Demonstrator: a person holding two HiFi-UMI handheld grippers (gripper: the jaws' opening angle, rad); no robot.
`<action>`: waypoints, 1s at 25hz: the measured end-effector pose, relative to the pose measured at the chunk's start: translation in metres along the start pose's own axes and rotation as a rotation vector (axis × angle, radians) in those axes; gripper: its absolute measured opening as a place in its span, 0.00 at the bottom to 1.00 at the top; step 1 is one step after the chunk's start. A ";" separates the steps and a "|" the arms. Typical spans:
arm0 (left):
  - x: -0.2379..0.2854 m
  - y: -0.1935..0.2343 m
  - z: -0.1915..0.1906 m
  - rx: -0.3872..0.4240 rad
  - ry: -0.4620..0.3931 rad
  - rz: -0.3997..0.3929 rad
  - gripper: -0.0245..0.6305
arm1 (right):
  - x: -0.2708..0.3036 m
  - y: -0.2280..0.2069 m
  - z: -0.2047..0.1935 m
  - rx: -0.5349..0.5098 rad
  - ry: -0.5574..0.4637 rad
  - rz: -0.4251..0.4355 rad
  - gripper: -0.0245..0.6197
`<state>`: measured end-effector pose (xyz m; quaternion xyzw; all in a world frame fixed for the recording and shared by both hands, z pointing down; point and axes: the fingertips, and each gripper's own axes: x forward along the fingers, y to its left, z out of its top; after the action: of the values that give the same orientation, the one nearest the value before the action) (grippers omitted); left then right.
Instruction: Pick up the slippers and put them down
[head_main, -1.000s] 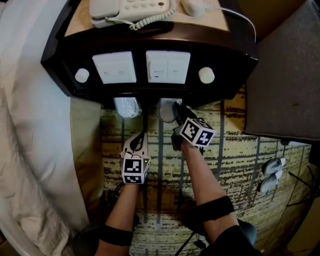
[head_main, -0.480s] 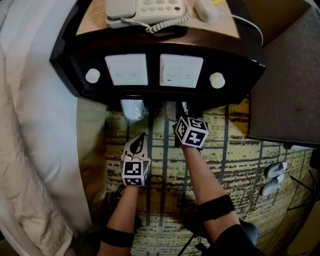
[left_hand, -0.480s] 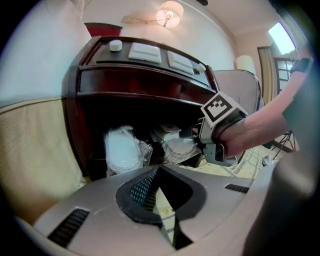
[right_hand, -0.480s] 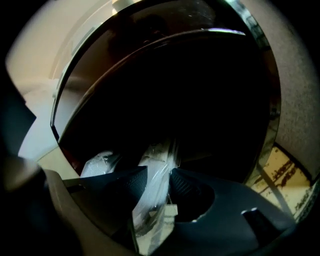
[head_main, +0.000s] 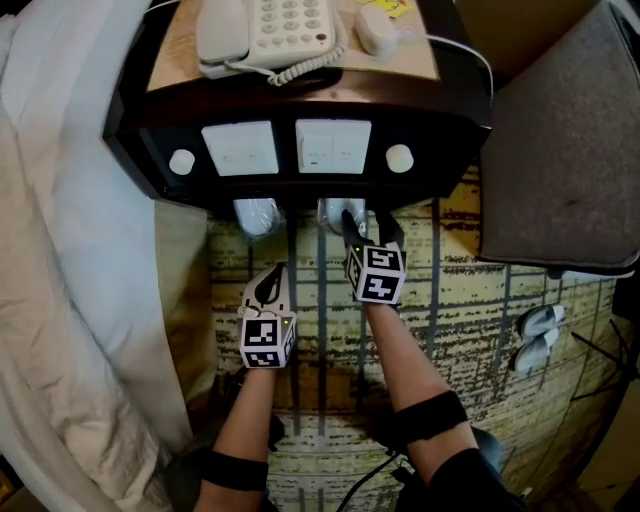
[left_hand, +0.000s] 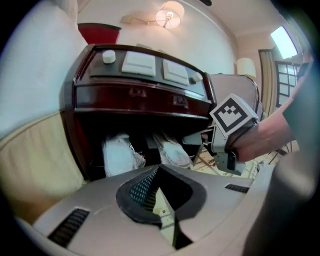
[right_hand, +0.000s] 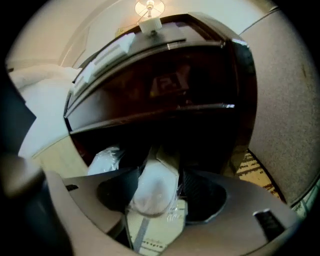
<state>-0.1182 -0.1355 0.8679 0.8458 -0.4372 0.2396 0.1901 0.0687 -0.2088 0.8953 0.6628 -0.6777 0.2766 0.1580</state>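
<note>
Two white slippers in clear plastic wrap lie on the carpet under the dark nightstand's front edge, the left slipper beside the right slipper. My right gripper reaches to the right slipper. Its jaws have just been opening, and the slipper's toe lies between them with a gap at the right jaw. My left gripper hovers shut over the carpet in front of the left slipper, with nothing in it.
The nightstand carries switch panels and a telephone. White bedding fills the left side. A grey upholstered seat stands at the right, with another pair of slippers on the patterned carpet.
The right gripper has rolled more upright and its jaws have spread apart around the right slipper. The left gripper stays shut and has lifted slightly.
</note>
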 end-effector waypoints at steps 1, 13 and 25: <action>-0.012 -0.006 0.009 -0.002 0.012 -0.007 0.04 | -0.017 0.003 0.001 0.005 0.015 0.013 0.46; -0.206 -0.046 0.186 0.024 0.082 -0.008 0.04 | -0.259 0.030 0.172 0.036 0.057 0.108 0.04; -0.411 -0.080 0.407 0.064 -0.014 -0.019 0.04 | -0.491 0.068 0.376 -0.058 0.007 0.212 0.04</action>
<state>-0.1614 -0.0419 0.2933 0.8572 -0.4224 0.2459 0.1621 0.0941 -0.0328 0.2988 0.5815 -0.7513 0.2743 0.1493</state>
